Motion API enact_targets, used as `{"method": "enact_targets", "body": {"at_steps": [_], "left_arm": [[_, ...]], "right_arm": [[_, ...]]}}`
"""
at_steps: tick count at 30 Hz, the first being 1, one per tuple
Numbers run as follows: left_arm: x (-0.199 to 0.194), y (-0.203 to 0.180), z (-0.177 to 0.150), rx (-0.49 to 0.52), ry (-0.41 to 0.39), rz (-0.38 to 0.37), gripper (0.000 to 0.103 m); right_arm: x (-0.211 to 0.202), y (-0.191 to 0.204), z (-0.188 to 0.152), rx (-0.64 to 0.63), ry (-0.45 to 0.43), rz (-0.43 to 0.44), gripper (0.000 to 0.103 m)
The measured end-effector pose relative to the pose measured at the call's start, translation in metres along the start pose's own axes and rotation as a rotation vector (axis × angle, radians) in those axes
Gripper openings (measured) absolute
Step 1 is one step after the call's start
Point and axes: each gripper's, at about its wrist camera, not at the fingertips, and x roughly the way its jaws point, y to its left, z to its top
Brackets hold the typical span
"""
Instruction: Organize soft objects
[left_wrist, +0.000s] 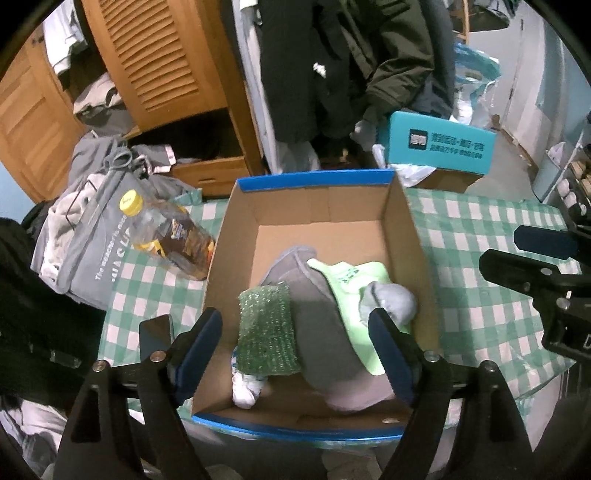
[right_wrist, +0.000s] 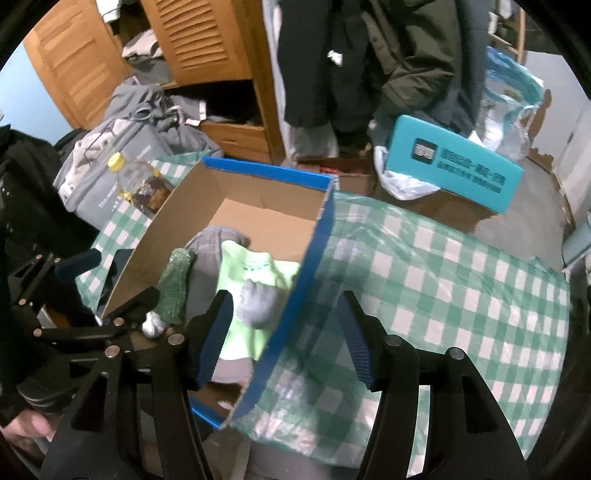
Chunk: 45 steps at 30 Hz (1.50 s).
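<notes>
- Left claw (left_wrist: 295, 354) wide open, empty, above cardboard box (left_wrist: 321, 206) holding green scouring pad (left_wrist: 266, 332), grey cloth (left_wrist: 317, 306).
- Right claw (right_wrist: 284, 339) part open, empty, straddling the box's right wall.
- Judged: drop step finished; next, find remaining soft items on worktop (right_wrist: 424, 266).

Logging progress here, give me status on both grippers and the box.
Left gripper open, empty, over box. Right gripper open, jaws straddling box wall. Sponge, socks, cloths inside. Bottle beside box.

Bottle (left_wrist: 168, 236) laid on checked cloth (left_wrist: 480, 240), teal box (left_wrist: 439, 147) behind, wooden wardrobe (left_wrist: 159, 74), dark coats (left_wrist: 332, 66) hung.
</notes>
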Motion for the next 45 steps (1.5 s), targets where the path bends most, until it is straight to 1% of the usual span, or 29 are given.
{"method": "enact_targets", "body": {"at_steps": [1, 3, 11, 15, 26, 29, 35, 45], "left_arm": [[-0.002, -0.002, 0.000, 0.004, -0.007, -0.002, 0.091], [-0.008, -0.007, 0.000, 0.016, -0.020, -0.003, 0.093], [-0.023, -0.024, -0.002, 0.042, -0.030, -0.042, 0.093], [-0.027, -0.033, -0.002, 0.052, -0.050, -0.038, 0.102], [-0.027, -0.040, 0.000, 0.062, -0.055, -0.033, 0.102], [-0.025, -0.044, 0.000, 0.064, -0.037, -0.026, 0.102], [-0.023, -0.054, -0.002, 0.073, -0.026, -0.010, 0.102], [-0.022, -0.054, -0.002, 0.080, -0.018, -0.002, 0.102]], "right_arm": [[-0.004, -0.003, -0.002, 0.007, -0.006, -0.006, 0.058], [-0.011, -0.009, -0.005, 0.018, -0.016, -0.013, 0.058], [-0.035, -0.027, -0.016, 0.050, -0.054, -0.038, 0.059], [-0.044, -0.034, -0.022, 0.050, -0.068, -0.050, 0.059], [-0.056, -0.050, -0.034, 0.049, -0.087, -0.078, 0.059], [-0.055, -0.054, -0.036, 0.049, -0.084, -0.088, 0.059], [-0.054, -0.058, -0.038, 0.055, -0.078, -0.080, 0.059], [-0.052, -0.060, -0.041, 0.053, -0.074, -0.084, 0.059]]}}
